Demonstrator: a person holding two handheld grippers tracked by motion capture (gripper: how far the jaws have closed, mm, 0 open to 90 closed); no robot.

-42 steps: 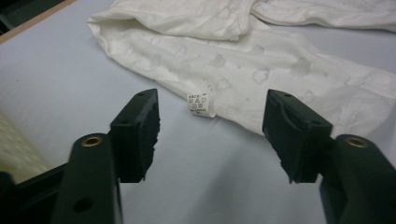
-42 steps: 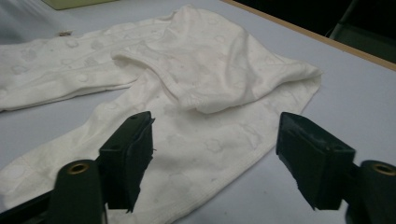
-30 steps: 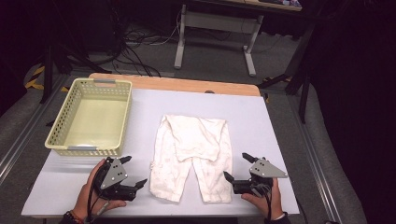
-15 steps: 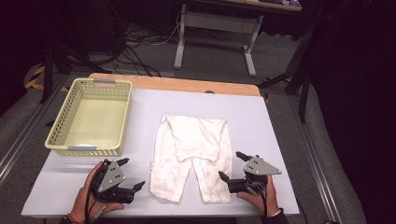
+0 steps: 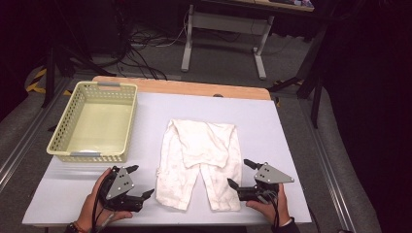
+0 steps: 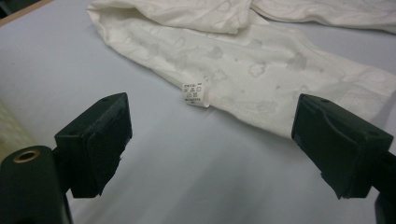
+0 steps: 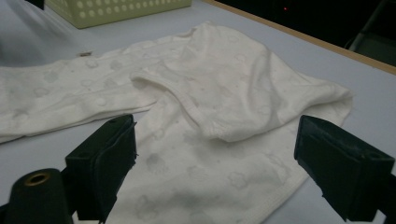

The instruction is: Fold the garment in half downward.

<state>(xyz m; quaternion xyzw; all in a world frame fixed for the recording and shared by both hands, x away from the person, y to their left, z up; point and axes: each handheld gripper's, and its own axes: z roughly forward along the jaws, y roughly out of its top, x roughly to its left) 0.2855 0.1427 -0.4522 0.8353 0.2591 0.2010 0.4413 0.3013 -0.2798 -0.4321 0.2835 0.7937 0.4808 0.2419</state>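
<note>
Grey table (image 5: 291,131): white baby pants (image 5: 199,162) lie flat at centre, waist folded down over the legs. Yellow basket (image 5: 63,133) stands well apart at far left. Right gripper (image 5: 241,173) at the right leg's hem, jaws apart and just closing slightly, cloth apparently untouched. Left gripper (image 5: 142,180) just beside the left leg, jaws apart. Small care label (image 6: 194,94) at the seam.

Table (image 5: 291,126): pants (image 5: 199,162) flat at centre-front, basket (image 5: 94,121) to their left toward the far edge, left gripper (image 5: 141,187) just off the left leg's hem, right gripper (image 5: 240,174) beside the right leg.
</note>
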